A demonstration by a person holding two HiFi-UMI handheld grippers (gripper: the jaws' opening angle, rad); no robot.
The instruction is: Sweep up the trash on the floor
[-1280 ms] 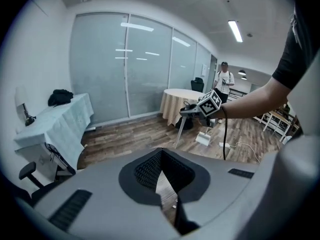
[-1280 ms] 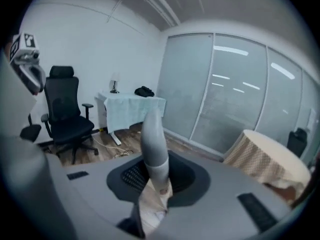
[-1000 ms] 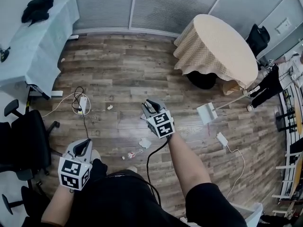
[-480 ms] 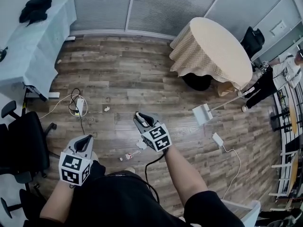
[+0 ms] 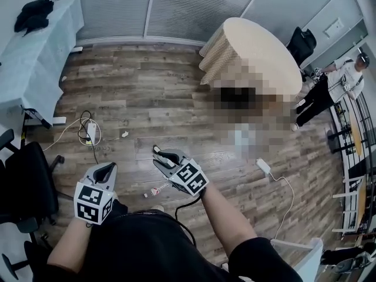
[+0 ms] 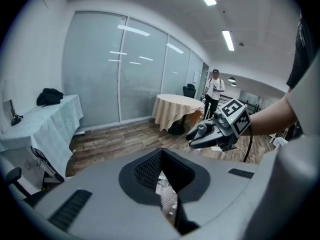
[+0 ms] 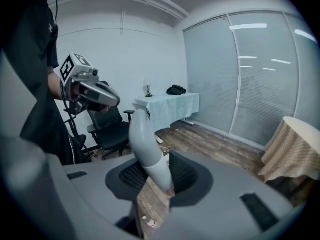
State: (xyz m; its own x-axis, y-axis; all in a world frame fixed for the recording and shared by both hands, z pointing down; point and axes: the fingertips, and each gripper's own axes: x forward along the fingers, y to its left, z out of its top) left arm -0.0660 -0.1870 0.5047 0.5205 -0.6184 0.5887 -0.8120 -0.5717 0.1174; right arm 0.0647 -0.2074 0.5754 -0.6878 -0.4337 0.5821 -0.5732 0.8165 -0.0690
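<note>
Running under everything, the floor (image 5: 147, 98) was matt, streaky wood-grain plank in grey-brown tones. The trash lay on it in small bits. A crumpled scrap (image 5: 155, 191) with red on it sat close in front of the person, between the two grippers. A white crumb (image 5: 124, 134) lay farther out, near the power strip (image 5: 91, 133) and its looped cables. A round table (image 5: 258, 51) under a beige, finely patterned cloth stood at the far right. A long table (image 5: 35, 57) draped in pale blue cloth ran along the left side, with a limp black garment (image 5: 32, 13) on its far end. A black office chair (image 5: 26, 181) sat nearer at the left.

The right gripper (image 5: 160, 156) was closed on a smooth, pale, rounded handle (image 7: 145, 149), which rose at a tilt from between its ribbed dark pads (image 7: 129, 175). The left gripper (image 5: 107, 170) was held low at the left, its jaws parted only to a narrow slit and holding nothing. Through that slit showed plank floor and a few white scraps.
</note>
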